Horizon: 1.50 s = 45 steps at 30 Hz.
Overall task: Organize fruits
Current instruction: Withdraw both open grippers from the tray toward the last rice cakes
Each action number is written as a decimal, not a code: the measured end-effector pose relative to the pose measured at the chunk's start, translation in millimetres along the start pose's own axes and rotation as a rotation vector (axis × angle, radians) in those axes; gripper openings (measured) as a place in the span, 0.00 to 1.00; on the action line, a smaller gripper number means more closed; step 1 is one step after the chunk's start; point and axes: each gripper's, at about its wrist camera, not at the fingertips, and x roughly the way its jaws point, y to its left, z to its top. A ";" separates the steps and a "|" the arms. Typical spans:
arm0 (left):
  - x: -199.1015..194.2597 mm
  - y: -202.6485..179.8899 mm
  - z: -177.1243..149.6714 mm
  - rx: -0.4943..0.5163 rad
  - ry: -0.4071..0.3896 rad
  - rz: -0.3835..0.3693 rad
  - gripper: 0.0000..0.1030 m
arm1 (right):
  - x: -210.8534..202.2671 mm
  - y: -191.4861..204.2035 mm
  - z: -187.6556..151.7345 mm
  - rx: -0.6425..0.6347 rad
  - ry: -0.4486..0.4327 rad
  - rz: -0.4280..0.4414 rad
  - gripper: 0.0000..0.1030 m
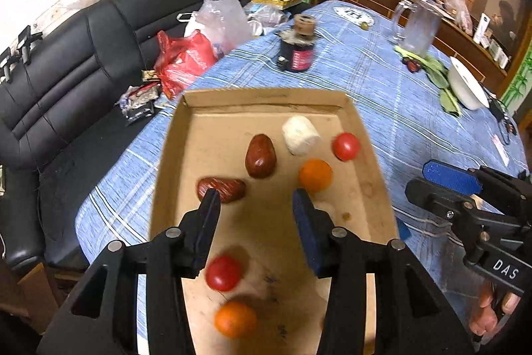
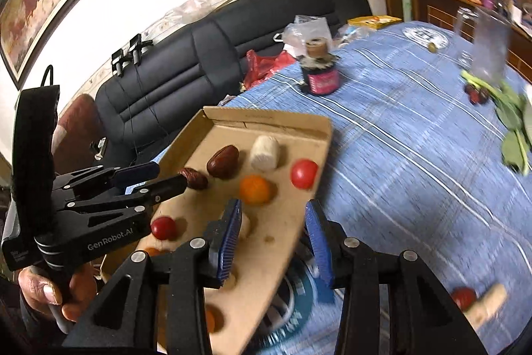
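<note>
A shallow cardboard tray (image 1: 372, 162) (image 2: 266, 118) lies on the blue striped tablecloth. In it are two dark red dates (image 1: 260, 156) (image 1: 221, 188), a white chunk (image 1: 300, 135), two tomatoes (image 1: 345, 146) (image 1: 223, 272) and two oranges (image 1: 315, 174) (image 1: 235, 318). My left gripper (image 1: 255, 200) (image 2: 169, 177) hovers open over the tray's middle, with nothing between its fingers. My right gripper (image 2: 272, 215) (image 1: 419, 177) stands open above the tray's right rim, its pads apart and holding nothing. Outside the tray, a tomato (image 2: 464, 296) and a beige chunk (image 2: 488, 305) rest on the cloth.
A dark jar with a spool on top (image 1: 297, 50) stands behind the tray. A glass mug (image 1: 415, 29), green leaves (image 1: 439, 75) and a white bowl (image 1: 467, 85) sit at the far right. A black sofa (image 1: 66, 62) with plastic bags (image 1: 186, 59) runs along the left.
</note>
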 end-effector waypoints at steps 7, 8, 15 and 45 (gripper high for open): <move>-10.4 -28.2 -21.6 0.008 0.013 -0.059 0.42 | -37.0 -29.7 -31.5 0.053 -0.020 -0.050 0.41; -11.8 -34.2 -23.9 0.017 0.015 -0.067 0.42 | -42.7 -35.0 -35.4 0.062 -0.023 -0.059 0.41; -25.7 -77.4 -36.1 0.078 0.010 -0.141 0.42 | -81.6 -74.9 -63.5 0.134 -0.054 -0.126 0.41; 8.3 -230.9 -48.5 0.294 0.115 -0.385 0.42 | -63.8 -187.3 -86.9 0.343 -0.037 -0.175 0.29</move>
